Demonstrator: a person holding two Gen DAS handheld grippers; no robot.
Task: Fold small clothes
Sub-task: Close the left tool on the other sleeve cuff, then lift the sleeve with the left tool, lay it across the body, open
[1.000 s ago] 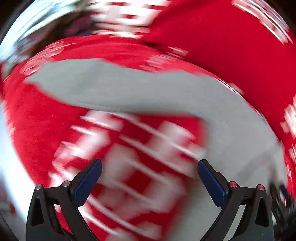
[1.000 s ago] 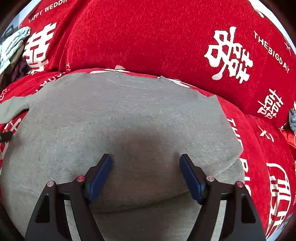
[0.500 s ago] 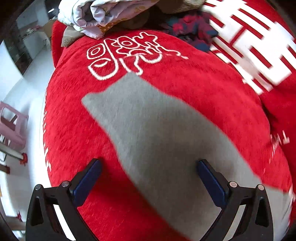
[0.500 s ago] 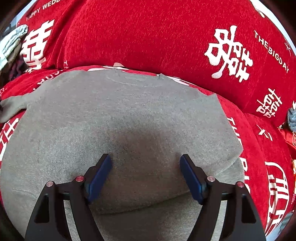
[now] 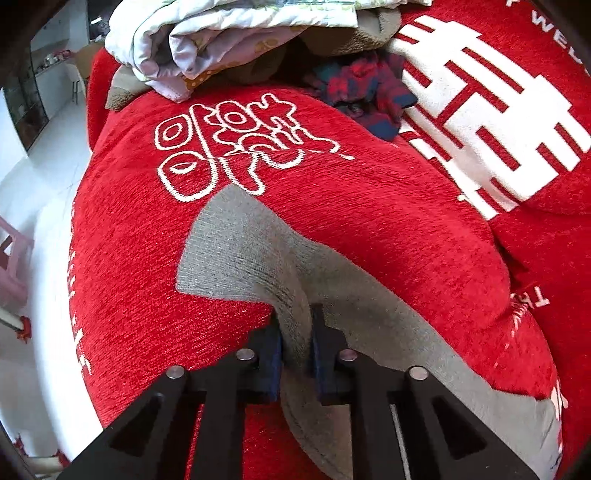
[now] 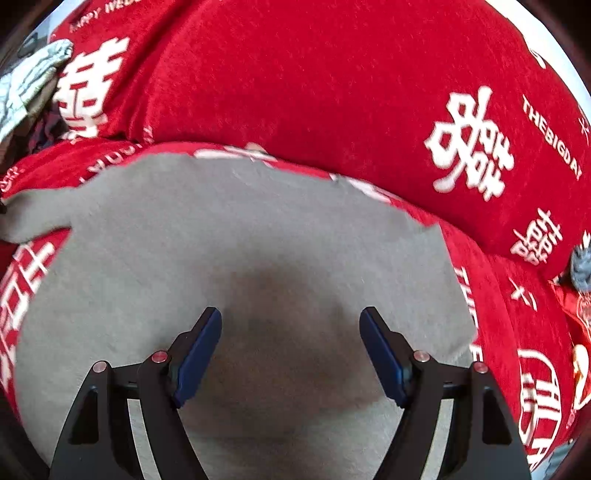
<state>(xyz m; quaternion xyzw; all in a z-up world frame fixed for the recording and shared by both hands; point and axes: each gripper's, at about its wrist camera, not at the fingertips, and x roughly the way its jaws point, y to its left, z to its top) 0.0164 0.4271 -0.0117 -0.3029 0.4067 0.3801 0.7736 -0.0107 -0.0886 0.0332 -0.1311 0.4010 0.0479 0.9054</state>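
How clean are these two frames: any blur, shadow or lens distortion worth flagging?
Left wrist view: mostly sharp, fisheye bending at the edges, left gripper shut on the grey sleeve. Right wrist view: slightly soft, a dark shadow on the grey shirt between the open right gripper fingers.

The pinched part of the grey garment (image 5: 255,254) is hidden between the fingers of the left gripper (image 5: 295,332), and it runs out of frame toward 5 o'clock. In the right wrist view the garment (image 6: 258,236) is softly blurred along its far edge and cut off at 6 and 9 o'clock. The pile of clothes (image 5: 229,33) at 12 o'clock is cropped by the left view's rim. A small grey item (image 6: 581,267) at 3 o'clock is too cut off to identify.
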